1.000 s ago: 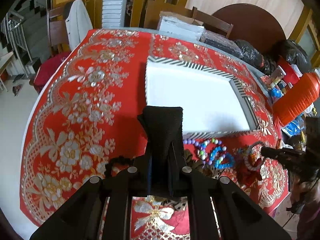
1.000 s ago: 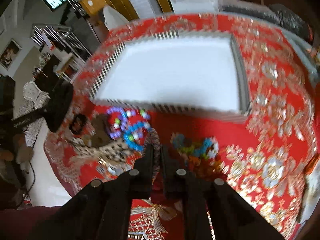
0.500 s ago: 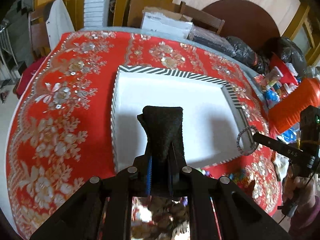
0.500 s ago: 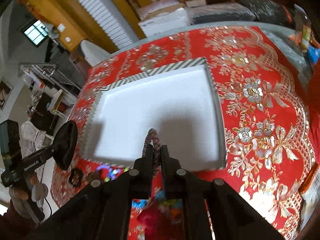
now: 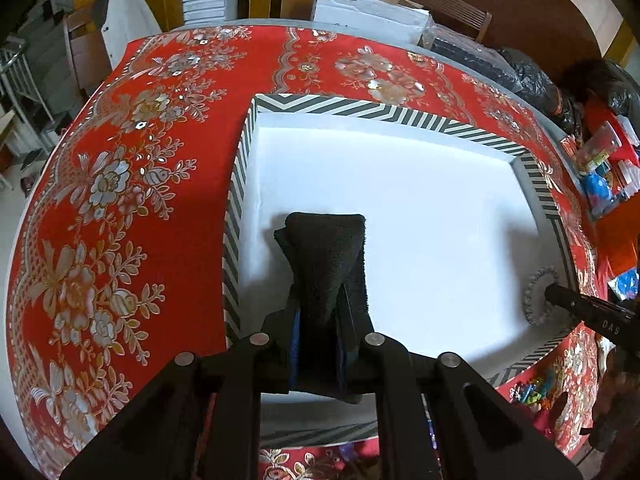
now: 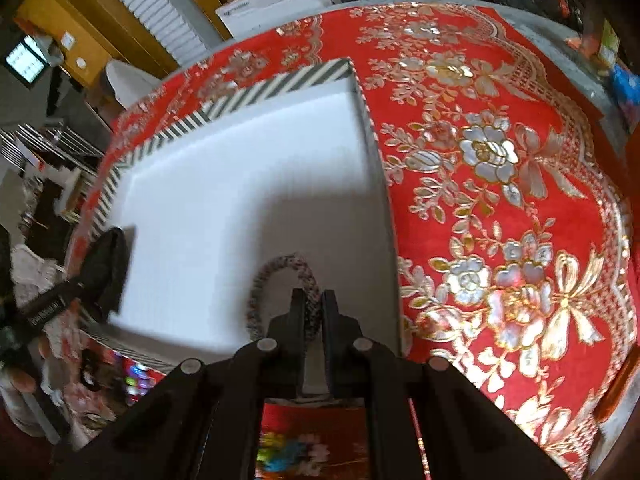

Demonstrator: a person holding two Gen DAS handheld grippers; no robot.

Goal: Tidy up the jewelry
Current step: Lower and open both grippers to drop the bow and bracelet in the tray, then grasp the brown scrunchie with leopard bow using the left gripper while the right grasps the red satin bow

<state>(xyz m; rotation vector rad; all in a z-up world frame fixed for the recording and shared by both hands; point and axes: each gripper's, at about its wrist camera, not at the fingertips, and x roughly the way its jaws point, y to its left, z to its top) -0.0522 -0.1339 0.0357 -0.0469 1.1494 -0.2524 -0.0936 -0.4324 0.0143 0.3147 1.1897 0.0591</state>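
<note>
1. The worktop (image 5: 168,184) wears a red cloth with gold and silver flowers, and a shallow white tray (image 5: 400,208) with a black-and-white striped rim sits on it.
2. The left hand-held gripper (image 5: 325,300) hangs over the tray's near left part, pointing steeply down. A black velvet pouch (image 5: 326,256) stands between its fingers; the jaws are opening, yet the pads still press the pouch's lower part.
3. The right hand-held gripper (image 6: 307,312) is clenched on a beaded bracelet (image 6: 276,272) of grey and reddish beads. The loop sticks out ahead of the fingertips over the tray's white floor, close to the tray's right wall.
4. In the left wrist view the same bracelet (image 5: 538,296) shows at the tray's right edge, on the tip of the other gripper.
5. Whether pouch or bracelet touches the tray floor cannot be told.
6. More jewelry, a blurred heap of coloured beads (image 6: 288,456), lies on the cloth in front of the tray's near rim.
</note>
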